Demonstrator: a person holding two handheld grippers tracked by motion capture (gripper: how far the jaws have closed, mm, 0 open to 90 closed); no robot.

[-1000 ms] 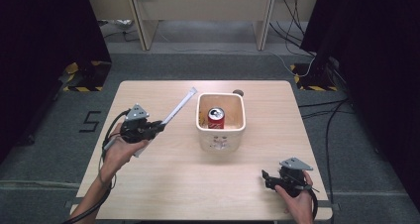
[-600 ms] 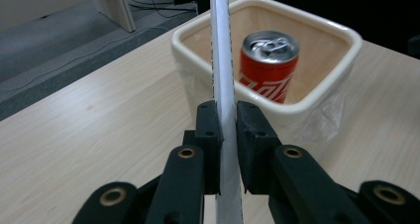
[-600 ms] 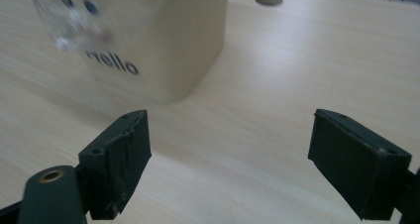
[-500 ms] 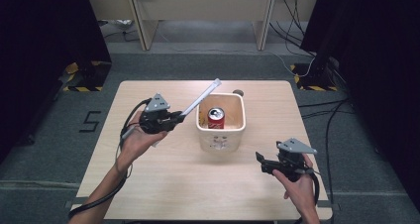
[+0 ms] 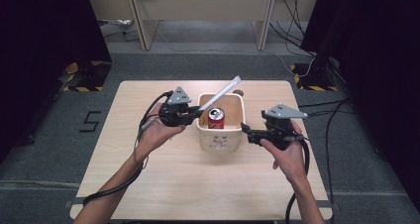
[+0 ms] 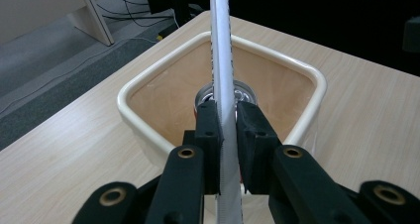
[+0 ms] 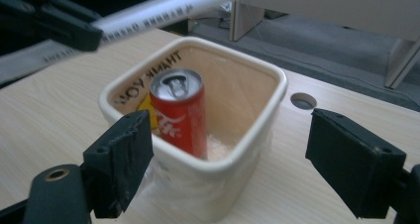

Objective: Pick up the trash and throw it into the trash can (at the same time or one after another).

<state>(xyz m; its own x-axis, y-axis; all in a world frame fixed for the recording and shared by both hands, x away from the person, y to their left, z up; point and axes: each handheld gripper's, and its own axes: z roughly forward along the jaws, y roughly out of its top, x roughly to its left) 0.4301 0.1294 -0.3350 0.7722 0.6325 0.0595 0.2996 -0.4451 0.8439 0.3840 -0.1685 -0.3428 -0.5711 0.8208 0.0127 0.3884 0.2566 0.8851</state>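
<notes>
One can [image 5: 216, 119], one straw [image 5: 221, 95] (one tub [image 5: 220, 138])

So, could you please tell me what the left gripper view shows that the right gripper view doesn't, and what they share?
The left gripper view alone shows how the left hand-held gripper grips: its pads pinch the white paper-wrapped straw from both sides. The right gripper view alone shows the red can side-on, the lettering inside the cream tub, the round hole in the table, and the right hand-held gripper, jaws open around the tub. Both show tub, can top and straw.
</notes>
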